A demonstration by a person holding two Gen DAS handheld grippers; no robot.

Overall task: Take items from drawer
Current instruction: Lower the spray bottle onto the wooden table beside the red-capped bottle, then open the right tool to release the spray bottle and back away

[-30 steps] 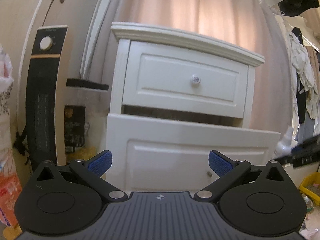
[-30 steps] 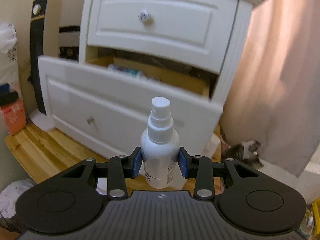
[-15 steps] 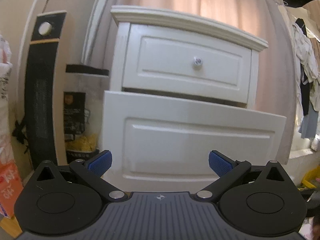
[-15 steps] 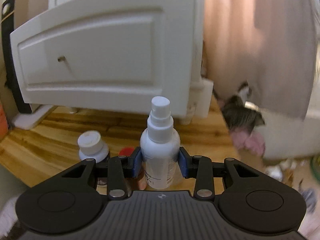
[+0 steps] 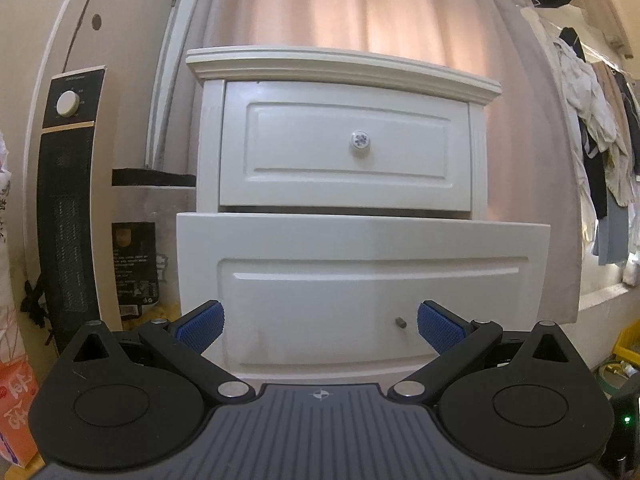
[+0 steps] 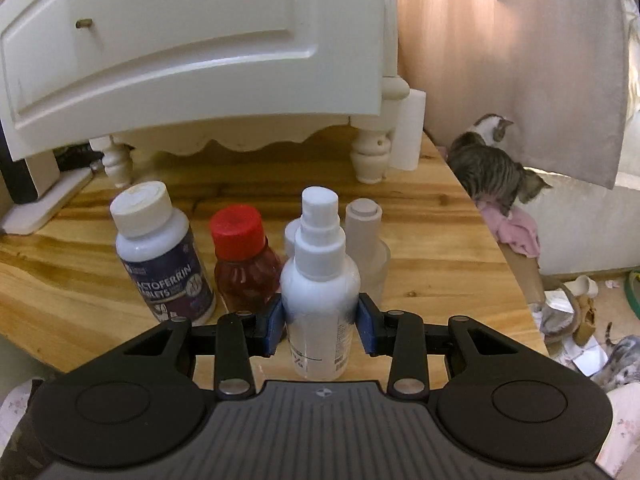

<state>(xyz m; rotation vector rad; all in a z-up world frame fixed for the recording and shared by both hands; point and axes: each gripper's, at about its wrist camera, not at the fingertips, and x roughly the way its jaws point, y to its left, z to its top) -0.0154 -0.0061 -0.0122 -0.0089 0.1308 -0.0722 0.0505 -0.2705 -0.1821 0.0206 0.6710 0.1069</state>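
Right gripper (image 6: 322,330): blue fingers (image 6: 275,326) pinch the white spray bottle (image 6: 320,292) at mid-body, one pad on each side; bottle upright, long axis vertical, nozzle cap up, centre of the right wrist frame. Its base sits low over the wooden bench (image 6: 440,248), contact not resolvable because the gripper body hides it. Directly behind the bottle, in a loose row: a translucent capped bottle (image 6: 366,240) just right of centre, a red-capped bottle (image 6: 242,260) to the left, and a white-capped tablet jar (image 6: 160,256) further left. A small white container behind the spray bottle is mostly hidden. Judgement: the step in hand is setting the bottle down in front of this row; the move is straight down along the bottle's axis, with little room to either side. Upper left of the frame: the pulled-out lower drawer front (image 6: 192,40). A cat (image 6: 492,168) at the bench edge, right. Left gripper (image 5: 318,326): fingers spread wide, holding nothing, facing the lower drawer front (image 5: 360,280) at centre frame; drawer interior not visible.
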